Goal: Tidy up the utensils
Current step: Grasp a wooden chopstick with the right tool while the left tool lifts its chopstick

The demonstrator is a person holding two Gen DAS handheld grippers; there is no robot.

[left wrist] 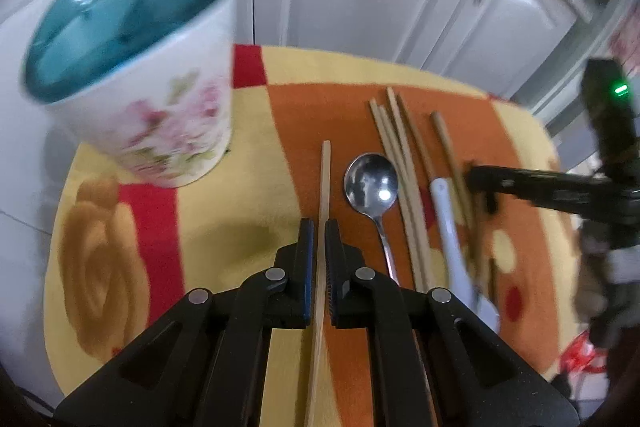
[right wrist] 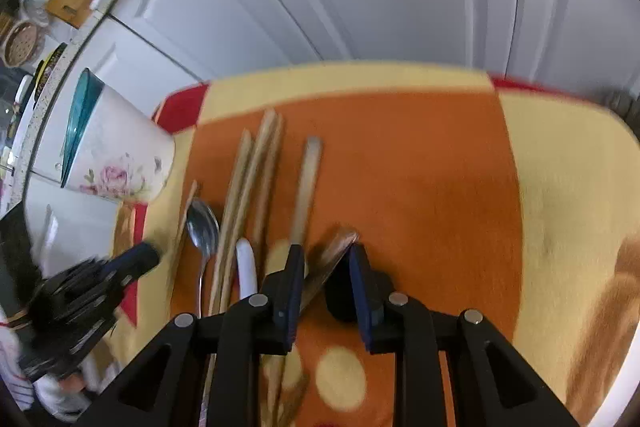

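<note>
The left gripper (left wrist: 319, 227) clamps a single pale wooden chopstick (left wrist: 324, 183) over the orange, yellow and red patterned mat (left wrist: 224, 211). Beside it lie a shiny metal spoon (left wrist: 371, 185), a bundle of wooden chopsticks (left wrist: 400, 163) and a white plastic spoon (left wrist: 450, 223). The right gripper (right wrist: 325, 259) stands parted around a blurred brown utensil (right wrist: 330, 263). A white floral cup with teal interior (left wrist: 132, 67) stands on the mat's left.

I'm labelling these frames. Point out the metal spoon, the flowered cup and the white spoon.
metal spoon (left wrist: 371, 183): left wrist view, on its bowl.
flowered cup (left wrist: 176, 119): left wrist view, on its painted outer wall.
white spoon (left wrist: 450, 223): left wrist view, on its handle.
</note>
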